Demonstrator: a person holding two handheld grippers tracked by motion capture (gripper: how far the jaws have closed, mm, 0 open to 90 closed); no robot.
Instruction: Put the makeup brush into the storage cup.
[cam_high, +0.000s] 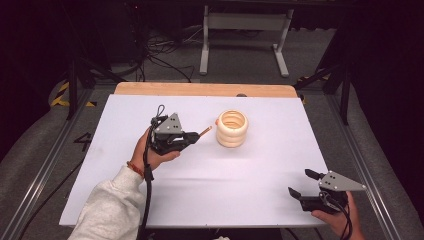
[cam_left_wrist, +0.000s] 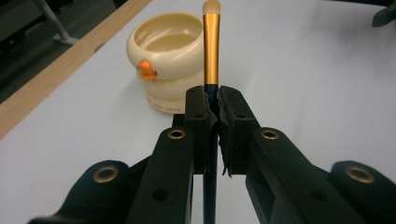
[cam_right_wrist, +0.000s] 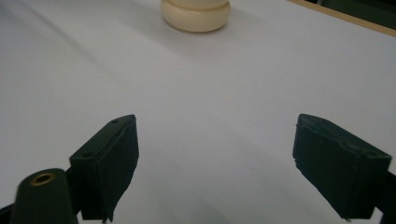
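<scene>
Your left gripper (cam_left_wrist: 212, 112) pinched a makeup brush (cam_left_wrist: 211, 46) beside the cream duck-faced cup (cam_left_wrist: 168, 60); your right gripper (cam_right_wrist: 215, 163) gaped wide.

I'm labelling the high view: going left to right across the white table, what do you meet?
Left gripper → small brush held in it → cream ringed holder → right gripper.

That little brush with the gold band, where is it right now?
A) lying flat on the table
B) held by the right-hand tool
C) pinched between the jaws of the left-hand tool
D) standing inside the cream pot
C: the left gripper is shut on the brush, whose tip points toward the cream pot; the right gripper is open, with nothing between its jaws.
</scene>
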